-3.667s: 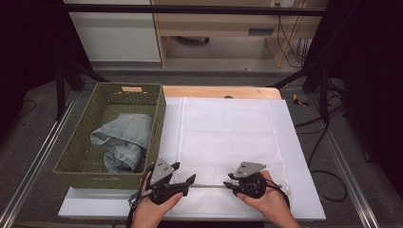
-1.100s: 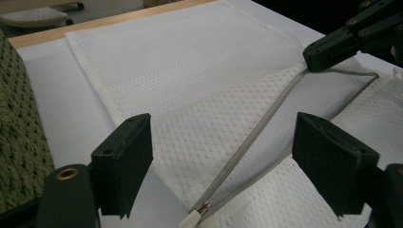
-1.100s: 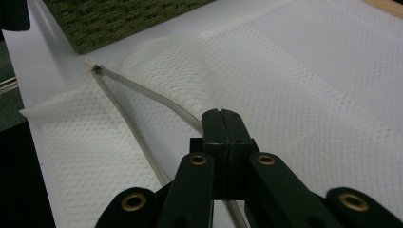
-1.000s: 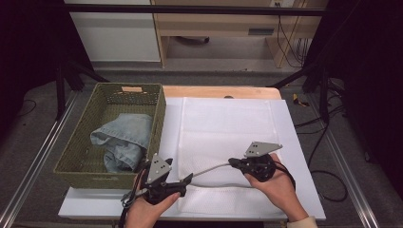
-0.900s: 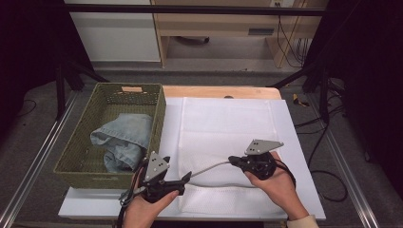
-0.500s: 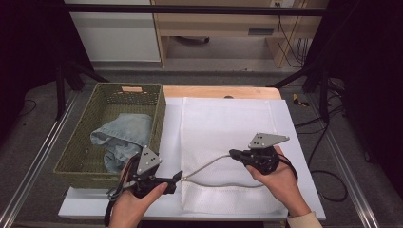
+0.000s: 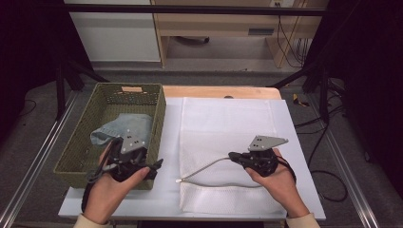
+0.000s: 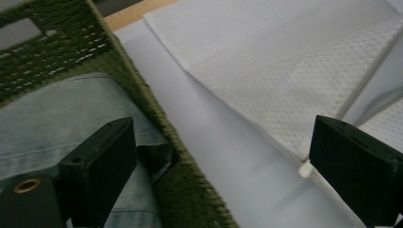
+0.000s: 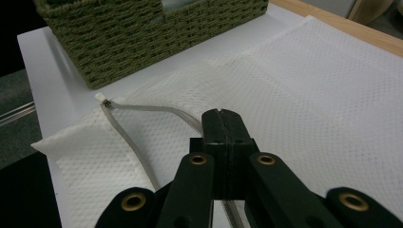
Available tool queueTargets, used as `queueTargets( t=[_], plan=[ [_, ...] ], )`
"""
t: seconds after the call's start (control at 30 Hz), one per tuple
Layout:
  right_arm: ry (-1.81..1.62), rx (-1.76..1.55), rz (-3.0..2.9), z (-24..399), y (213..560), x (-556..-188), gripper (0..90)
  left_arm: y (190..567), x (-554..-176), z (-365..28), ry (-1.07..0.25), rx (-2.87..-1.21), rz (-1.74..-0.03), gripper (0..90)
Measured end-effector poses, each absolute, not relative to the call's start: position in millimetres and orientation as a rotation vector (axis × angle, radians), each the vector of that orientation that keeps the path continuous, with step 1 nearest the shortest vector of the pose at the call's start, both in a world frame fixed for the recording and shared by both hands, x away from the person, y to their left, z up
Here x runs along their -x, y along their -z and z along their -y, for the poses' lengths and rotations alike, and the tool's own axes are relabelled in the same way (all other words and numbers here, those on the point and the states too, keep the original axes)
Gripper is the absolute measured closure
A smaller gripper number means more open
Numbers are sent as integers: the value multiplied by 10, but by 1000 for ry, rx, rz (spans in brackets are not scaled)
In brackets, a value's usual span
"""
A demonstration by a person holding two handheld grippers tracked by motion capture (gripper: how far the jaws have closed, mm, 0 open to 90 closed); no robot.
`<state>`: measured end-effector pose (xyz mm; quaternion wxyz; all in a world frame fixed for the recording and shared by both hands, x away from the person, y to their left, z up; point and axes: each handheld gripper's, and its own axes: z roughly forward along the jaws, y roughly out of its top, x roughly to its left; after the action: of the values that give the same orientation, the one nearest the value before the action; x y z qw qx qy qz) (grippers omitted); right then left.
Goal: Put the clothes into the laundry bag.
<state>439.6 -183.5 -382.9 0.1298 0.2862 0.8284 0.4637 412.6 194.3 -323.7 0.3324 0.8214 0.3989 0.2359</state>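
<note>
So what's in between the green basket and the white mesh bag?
Just a bare strip of the white board separates the basket from the mesh bag, seen in the high view.

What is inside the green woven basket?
Inside the basket lies a crumpled light-blue denim garment. The left claw covers part of it, and the basket floor beneath the denim is hidden.

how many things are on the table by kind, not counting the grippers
white mesh bag: 1
green woven basket: 1
denim garment, lying in the basket: 1
total: 3
</note>
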Motion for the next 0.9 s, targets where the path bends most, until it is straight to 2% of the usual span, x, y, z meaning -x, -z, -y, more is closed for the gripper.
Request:
queueTargets(
  t=[0.3,0.47,0.9],
  plan=[
    [-1349,-838,-2421,1834,3856,-4397,900,3033,-4506,-2346,-662,-2163,-1170,81],
    [-1352,-839,-2423,1841,3865,-4402,900,3069,-4735,-2547,-695,-2176,-1225,83],
    [-1348,-863,-2433,1865,3931,-4441,900,3336,-5226,-2836,-619,-2148,-1346,72]
  ],
)
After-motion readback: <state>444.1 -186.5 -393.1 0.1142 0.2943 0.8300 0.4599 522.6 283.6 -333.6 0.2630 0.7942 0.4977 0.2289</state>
